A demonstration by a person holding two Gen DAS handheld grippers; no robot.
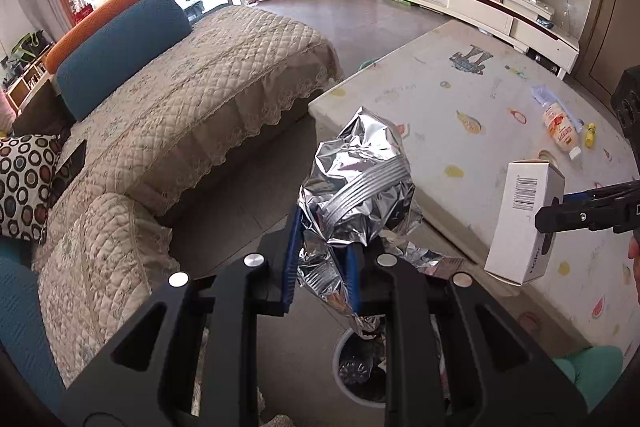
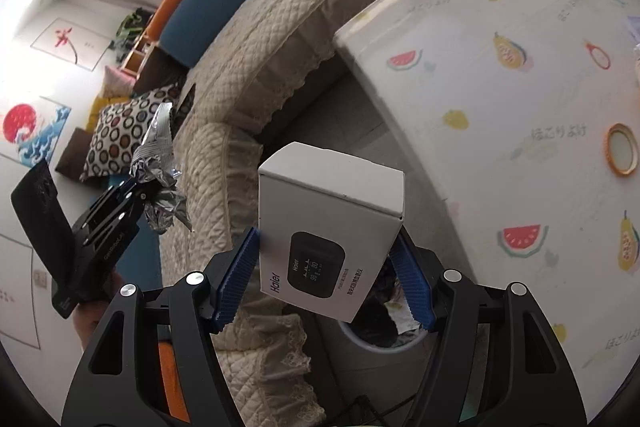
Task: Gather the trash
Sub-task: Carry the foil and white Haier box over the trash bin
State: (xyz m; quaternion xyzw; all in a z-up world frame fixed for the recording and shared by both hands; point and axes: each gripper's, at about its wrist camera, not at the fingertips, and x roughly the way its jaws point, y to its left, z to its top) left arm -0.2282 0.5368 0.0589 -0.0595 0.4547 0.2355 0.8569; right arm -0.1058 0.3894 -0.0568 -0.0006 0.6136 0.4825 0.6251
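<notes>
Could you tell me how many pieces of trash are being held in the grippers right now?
2. The crumpled foil bag sits between the left gripper fingers; the white box is clamped by the right gripper. More trash lies on the table.

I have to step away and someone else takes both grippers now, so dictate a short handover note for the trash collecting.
Left gripper: shut on the crumpled foil bag, held in the air above the trash bin.
Right gripper: shut on the white box, also held up near the bin.
Bin: on the floor between sofa and table, already holding some trash.
Done: both items lifted.
Left: drop both in the bin, then fetch the small bottle and the yellow piece lying on the table.
</notes>
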